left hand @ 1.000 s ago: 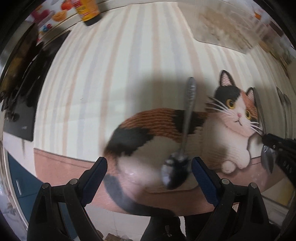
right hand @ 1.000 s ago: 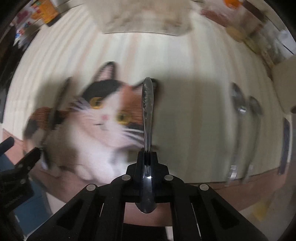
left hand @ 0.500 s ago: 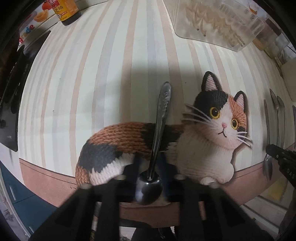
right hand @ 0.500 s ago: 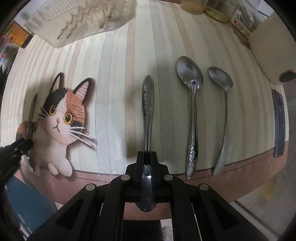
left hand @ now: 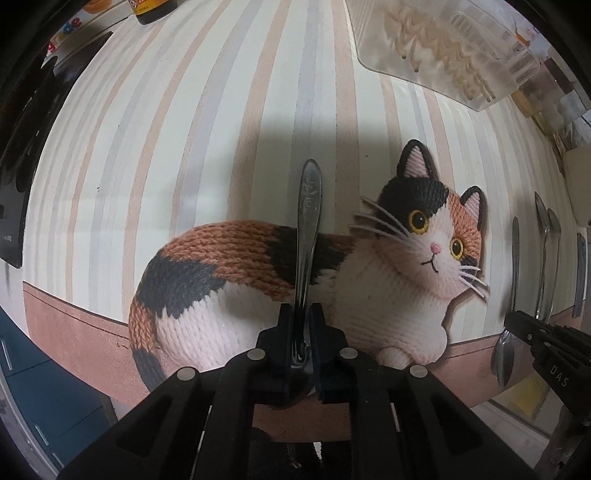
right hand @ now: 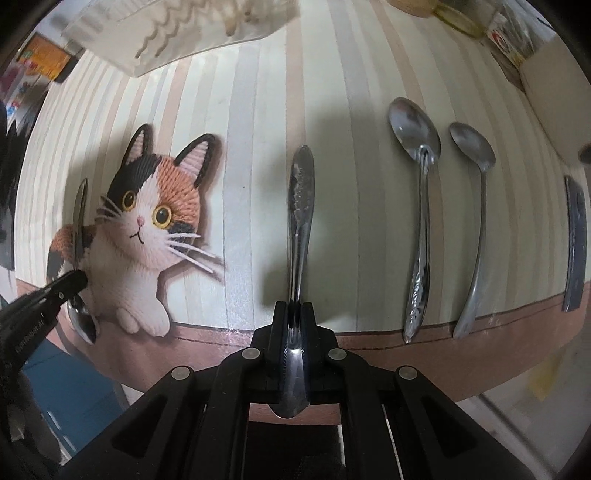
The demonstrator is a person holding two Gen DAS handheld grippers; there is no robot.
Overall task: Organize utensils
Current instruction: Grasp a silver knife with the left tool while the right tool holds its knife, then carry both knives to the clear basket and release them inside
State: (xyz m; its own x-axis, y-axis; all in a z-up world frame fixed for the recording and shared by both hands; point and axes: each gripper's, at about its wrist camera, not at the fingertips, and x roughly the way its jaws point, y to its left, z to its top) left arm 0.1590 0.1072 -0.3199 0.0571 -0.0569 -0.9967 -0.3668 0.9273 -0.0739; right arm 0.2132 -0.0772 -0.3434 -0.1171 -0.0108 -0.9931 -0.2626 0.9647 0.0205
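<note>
My left gripper (left hand: pixel 302 314) is shut on a steel spoon (left hand: pixel 308 221) near its bowl, the handle pointing away over the cat picture on the striped mat. My right gripper (right hand: pixel 295 308) is shut on a second steel spoon (right hand: pixel 301 206), handle pointing away, just right of the cat's head. Two more spoons (right hand: pixel 419 192) (right hand: pixel 476 206) lie side by side on the mat to the right, bowls away. The right gripper also shows at the right edge of the left wrist view (left hand: pixel 517 321), the left gripper at the left edge of the right wrist view (right hand: pixel 70 282).
A clear plastic utensil tray (left hand: pixel 461 44) sits at the far side of the mat. A dark flat bar (right hand: pixel 576 236) lies at the mat's right edge. A sauce bottle (left hand: pixel 155 11) and dark items stand at the far left. The mat's brown front border (right hand: pixel 406 354) runs close below the grippers.
My left gripper has closed on the spoon over the cat picture. My right gripper, holding its spoon, has moved right, away from the cat toward the two laid spoons.
</note>
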